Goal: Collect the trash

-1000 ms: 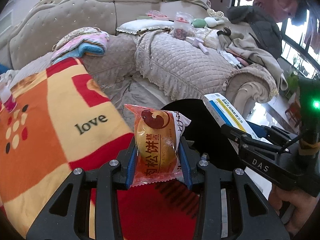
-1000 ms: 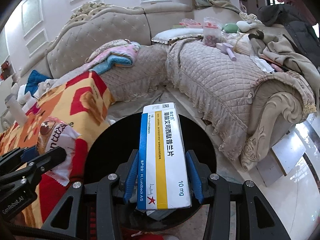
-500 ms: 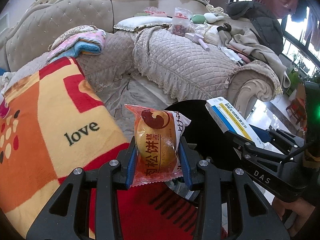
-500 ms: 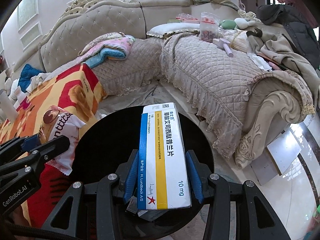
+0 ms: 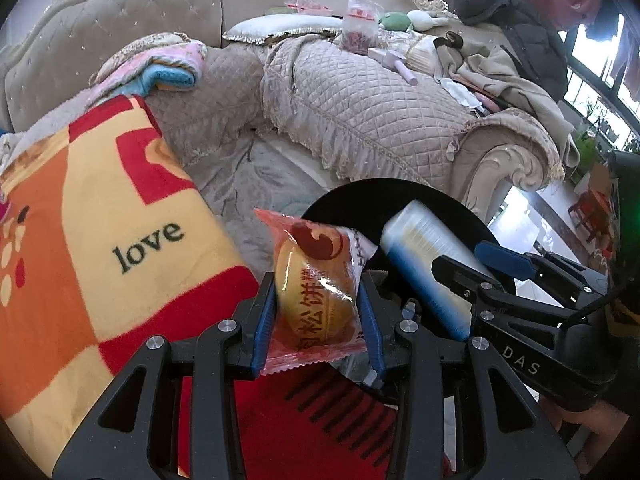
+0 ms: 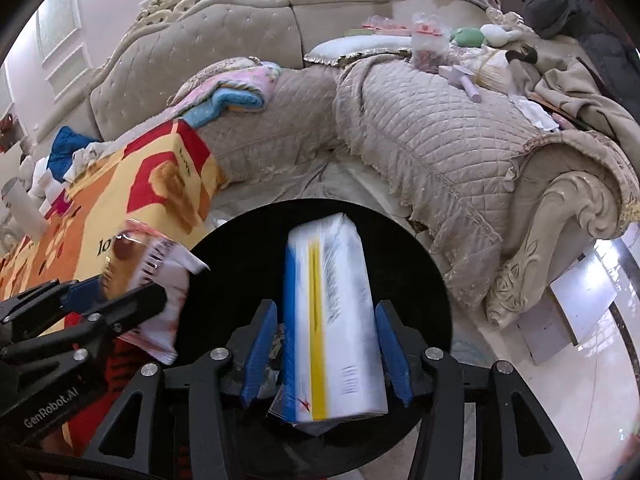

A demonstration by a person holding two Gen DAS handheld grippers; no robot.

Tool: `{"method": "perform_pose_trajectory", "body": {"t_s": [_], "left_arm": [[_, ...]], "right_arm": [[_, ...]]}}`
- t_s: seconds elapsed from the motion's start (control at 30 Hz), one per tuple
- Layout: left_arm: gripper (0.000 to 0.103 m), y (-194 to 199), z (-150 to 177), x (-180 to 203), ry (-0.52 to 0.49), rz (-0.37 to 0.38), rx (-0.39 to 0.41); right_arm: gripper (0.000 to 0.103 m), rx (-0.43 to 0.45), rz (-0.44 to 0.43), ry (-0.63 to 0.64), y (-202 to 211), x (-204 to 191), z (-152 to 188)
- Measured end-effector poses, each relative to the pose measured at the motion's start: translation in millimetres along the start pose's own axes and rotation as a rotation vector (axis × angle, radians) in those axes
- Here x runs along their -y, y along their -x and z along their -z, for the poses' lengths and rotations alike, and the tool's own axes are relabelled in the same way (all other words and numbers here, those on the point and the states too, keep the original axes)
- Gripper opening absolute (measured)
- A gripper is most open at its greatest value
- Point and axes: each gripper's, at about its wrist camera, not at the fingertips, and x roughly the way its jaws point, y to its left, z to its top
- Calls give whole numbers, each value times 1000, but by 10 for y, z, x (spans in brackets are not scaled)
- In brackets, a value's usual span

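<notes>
My left gripper (image 5: 318, 312) is shut on an orange snack packet (image 5: 316, 288) and holds it at the left rim of a round black bin (image 5: 400, 200). My right gripper (image 6: 326, 344) has opened: gaps show on both sides of the white, blue and yellow medicine box (image 6: 330, 320), which is blurred and dropping over the black bin (image 6: 248, 248). The box also shows blurred in the left wrist view (image 5: 424, 272), beside the right gripper (image 5: 500, 272). The snack packet shows at the left in the right wrist view (image 6: 148, 276).
An orange, red and yellow "love" blanket (image 5: 100, 220) lies to the left of the bin. A quilted beige sofa (image 5: 360, 100) with clothes and clutter runs behind, its carved arm (image 6: 560, 216) to the right. Glossy floor (image 6: 592, 360) lies at right.
My right gripper's fingers have spread apart and the medicine box has slipped down between them, blurred with motion. Both grippers have moved closer over the bin. The left still holds the packet.
</notes>
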Motion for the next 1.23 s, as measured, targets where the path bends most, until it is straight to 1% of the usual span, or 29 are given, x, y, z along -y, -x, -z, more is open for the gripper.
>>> {"method": "perform_pose_trajectory", "body": {"t_s": [0.07,0.1,0.13,0.17,0.27,0.33,0.37,0.4,0.47,0.53,0.63,0.7,0.73,0.8,0.83,0.9,0.93,1.03,1.07,1.13,1.17,1.23], "left_arm": [[47,51,0,2,2,-6,18],[56,79,5,-12,4,-10,30],[60,112,2,-19,8,-16,44],[61,151,1,-27,14,-22,58],[69,226,18,-64,40,-35,78],[89,280,58,-62,51,-33,76],[91,294,82,-43,44,-52,54],[92,311,105,-27,38,-78,42],[92,410,186,18,31,-124,59],[92,536,253,79,10,-144,78],[92,723,349,141,-20,-186,113],[92,855,433,161,-23,-216,126],[92,927,482,174,-22,-223,132],[92,1075,579,189,-22,-216,155],[94,1156,630,202,-22,-206,169],[97,1285,715,214,-18,-201,192],[97,1334,753,218,-13,-194,197],[97,1430,861,176,33,-150,187],[97,1447,881,175,40,-142,185],[97,1464,909,166,47,-135,186],[97,1474,909,166,47,-143,192],[97,1483,910,175,40,-147,193]], "right_arm": [[50,18,8,3,31,-15,-7],[50,28,10,-1,52,-14,-9],[52,33,12,-5,59,-20,-13],[55,35,16,-10,66,-15,-14],[56,45,31,-21,101,-11,-22],[57,52,35,-28,147,-8,-17],[57,48,41,-31,174,-13,4],[57,41,48,-31,189,-20,20],[57,15,64,-27,244,-43,100],[57,7,41,-30,345,-76,189],[58,24,25,-26,510,-110,304],[63,50,1,-59,654,-102,363],[69,73,-22,-82,740,-85,392],[71,111,-36,-114,893,-78,446],[71,124,-45,-121,959,-79,473],[71,139,-52,-124,1047,-106,520],[71,145,-49,-118,1094,-131,550],[72,179,-42,-79,1197,-237,583],[73,188,-40,-68,1217,-253,580],[74,201,-33,-45,1233,-331,575],[74,201,-35,-41,1228,-344,574],[74,190,-45,-36,1192,-376,571]]}}
